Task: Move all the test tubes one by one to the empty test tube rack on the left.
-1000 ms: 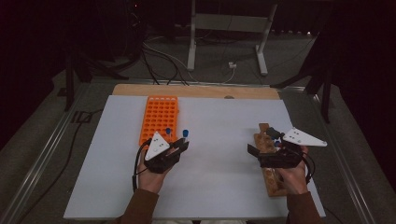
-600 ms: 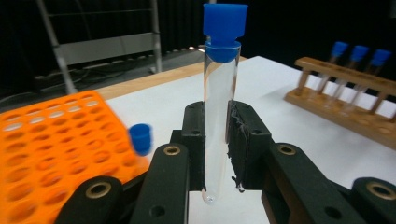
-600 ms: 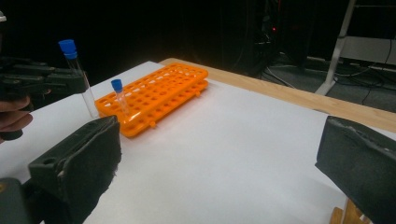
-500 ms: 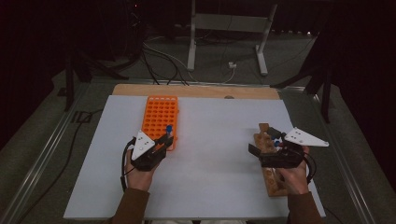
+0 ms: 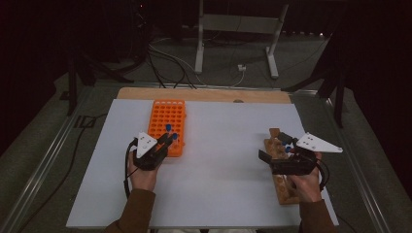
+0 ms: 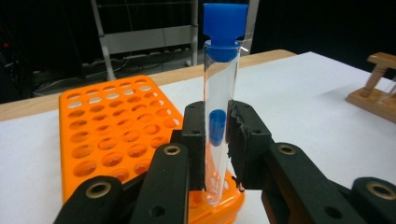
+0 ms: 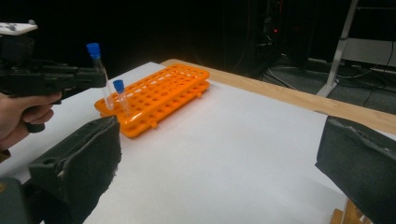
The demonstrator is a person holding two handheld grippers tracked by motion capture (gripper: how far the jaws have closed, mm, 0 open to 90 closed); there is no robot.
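My left gripper is shut on a clear test tube with a blue cap, held upright. The tube's lower end hangs over the near right corner of the orange tube rack. A second blue-capped tube stands in that corner of the rack, just behind the held one. My right gripper stands open with nothing between its jaws, above a wooden rack at the right.
Both racks sit on a white board on a wooden table whose far edge shows. Cables and a metal stand's feet lie on the floor beyond. A wide stretch of board separates the two racks.
The left gripper has carried the tube leftward from the board's middle to the orange rack's near right corner and a little lower. The right hand has kept still.
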